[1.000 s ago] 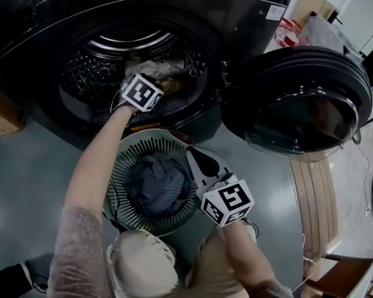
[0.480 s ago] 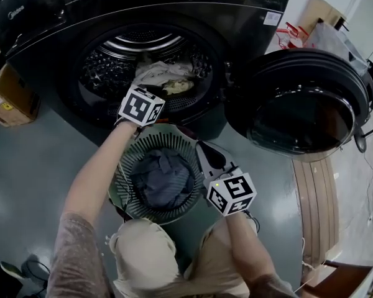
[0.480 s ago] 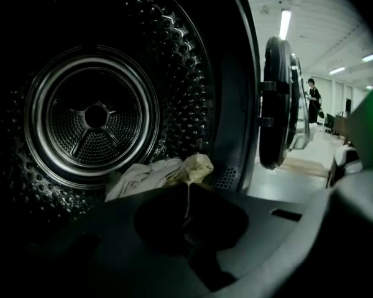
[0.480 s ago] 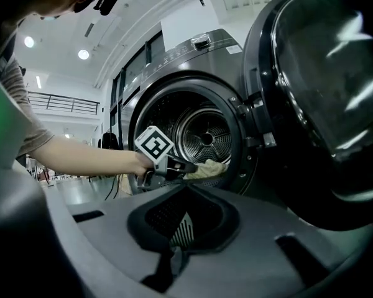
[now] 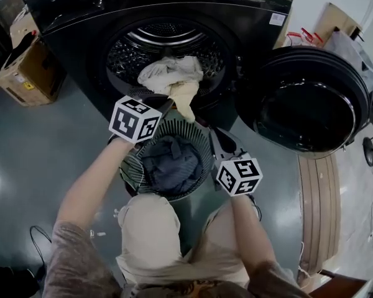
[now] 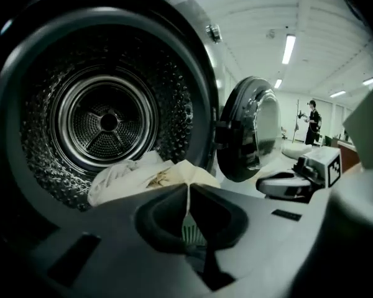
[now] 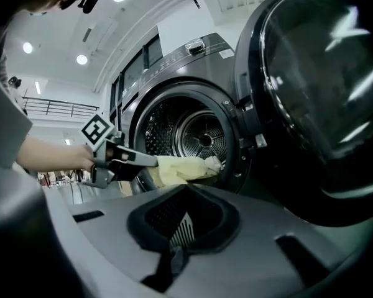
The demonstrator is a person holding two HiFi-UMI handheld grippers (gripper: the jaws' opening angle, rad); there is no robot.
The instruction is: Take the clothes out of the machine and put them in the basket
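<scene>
Left tool (image 6: 188,188): jaws closed, pinching an edge of the cream cloth (image 6: 143,176). The rest of the cloth trails ahead of the tool, over the lip and into the machine drum (image 6: 105,123).

Right tool (image 7: 186,191): jaws together, nothing between them, held apart to the right.

Ribbed basket (image 5: 188,129) is beneath both tools, with a dark garment (image 5: 171,163) inside.

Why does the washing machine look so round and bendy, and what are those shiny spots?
Left gripper view: the wide lens bulges the drum into a curve, and the ceiling lamp glares. Right gripper view: bright streaks reflect in the door glass. Head view: the glossy floor shows a bright patch at the left edge.
</scene>
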